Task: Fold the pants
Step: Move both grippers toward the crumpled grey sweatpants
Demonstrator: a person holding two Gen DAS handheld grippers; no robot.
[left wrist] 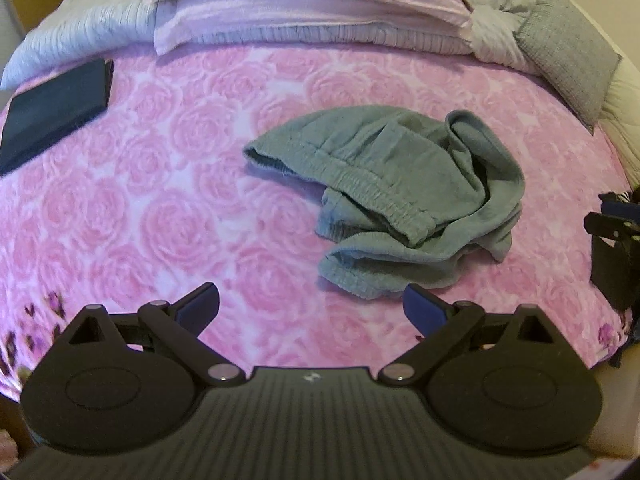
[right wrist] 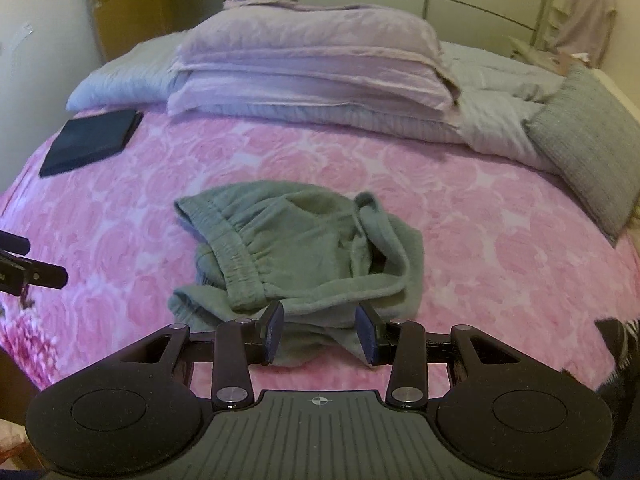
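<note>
The green pants [left wrist: 384, 200] are lying in a crumpled heap near the middle of the bed [left wrist: 160, 200], well apart from the pillows [right wrist: 312, 60] at the head edge and from the dark flat case [left wrist: 56, 112] near the far left corner. The elastic waistband [right wrist: 240, 264] is running across the heap from the far left down toward the near edge, so the long axis is not clear yet; the legs are bunched underneath and to the right. The right gripper [right wrist: 320, 332] is the nearer one: its fingers [right wrist: 272, 328] are standing spread on both sides of the near hem of the heap, with cloth showing between them, but they are not pressing on it. The left gripper [left wrist: 312, 308] is hanging with its fingers [left wrist: 200, 304] spread wide over bare bedcover, and the pants are lying ahead of it and to its right, just beyond the right fingertip. I am judging that the right hand is placed to take the near hem first, while the left one needs to be going rightward and forward to the waistband end.
</note>
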